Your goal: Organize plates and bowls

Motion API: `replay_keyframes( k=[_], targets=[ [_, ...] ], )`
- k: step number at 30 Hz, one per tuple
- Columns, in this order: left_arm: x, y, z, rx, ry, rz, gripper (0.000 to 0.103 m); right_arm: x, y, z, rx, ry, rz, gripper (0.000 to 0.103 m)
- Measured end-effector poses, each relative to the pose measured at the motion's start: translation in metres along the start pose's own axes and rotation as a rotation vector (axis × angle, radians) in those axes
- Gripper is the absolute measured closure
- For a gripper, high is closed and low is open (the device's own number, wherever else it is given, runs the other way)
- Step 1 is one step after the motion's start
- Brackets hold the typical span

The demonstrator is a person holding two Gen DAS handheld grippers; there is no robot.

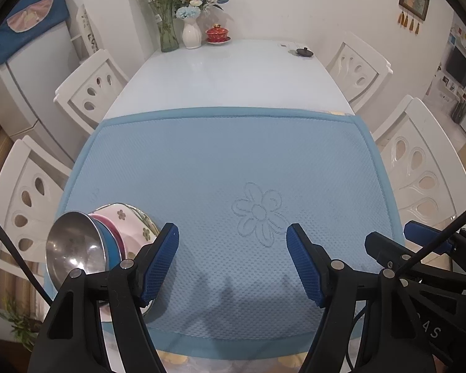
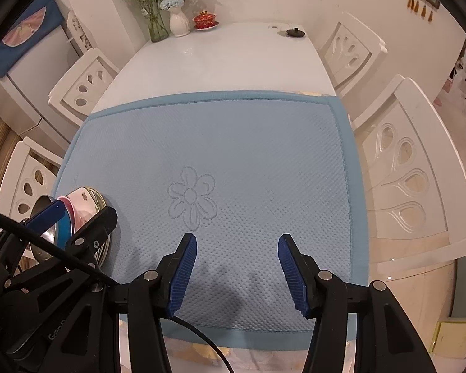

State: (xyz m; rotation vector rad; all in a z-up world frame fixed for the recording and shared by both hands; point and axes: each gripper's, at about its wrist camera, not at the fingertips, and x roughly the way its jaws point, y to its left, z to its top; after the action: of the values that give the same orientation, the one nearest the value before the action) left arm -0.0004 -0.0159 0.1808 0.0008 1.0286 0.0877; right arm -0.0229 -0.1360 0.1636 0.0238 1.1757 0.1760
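Observation:
A nested stack sits at the near left corner of the blue mat [image 1: 233, 161]. A steel bowl [image 1: 71, 245] is on top, over a blue bowl [image 1: 110, 247], a pink bowl [image 1: 107, 222] and a white flowered dish [image 1: 130, 217]. My left gripper [image 1: 233, 230] is open over bare mat, and the stack lies just outside its left finger. My right gripper [image 2: 236, 239] is open too, over the mat's near middle, with nothing between its fingers. In the right wrist view the left gripper [image 2: 85, 209] stands in front of the stack [image 2: 84, 197]. The right gripper [image 1: 390, 233] shows at the right of the left wrist view.
The mat covers the near half of a white table [image 1: 220, 68]. At the far end stand a glass vase [image 1: 167, 34], a white vase [image 1: 191, 34], a red lidded cup [image 1: 217, 34] and a small black lid [image 1: 303, 52]. White chairs [image 1: 419, 168] line both sides.

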Motion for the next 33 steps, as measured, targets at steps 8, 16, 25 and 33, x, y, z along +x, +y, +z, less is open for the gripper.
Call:
replay_keyframes(
  k=[8,16,25,33],
  targets=[
    [0.004,-0.001,-0.001,-0.006,0.019,-0.021,0.033,0.007,-0.009,0.0,0.036,0.021,0.028,0.051],
    [0.004,-0.005,-0.001,0.014,0.017,-0.021,0.033,0.006,-0.014,0.002,0.066,0.014,0.033,0.051],
    [0.007,-0.006,-0.002,0.02,0.03,-0.027,0.033,0.005,-0.014,0.002,0.052,-0.001,0.024,0.051],
    [0.008,-0.005,-0.002,0.025,0.038,-0.028,0.033,0.006,-0.013,0.002,0.036,-0.004,0.015,0.051]
  ],
)
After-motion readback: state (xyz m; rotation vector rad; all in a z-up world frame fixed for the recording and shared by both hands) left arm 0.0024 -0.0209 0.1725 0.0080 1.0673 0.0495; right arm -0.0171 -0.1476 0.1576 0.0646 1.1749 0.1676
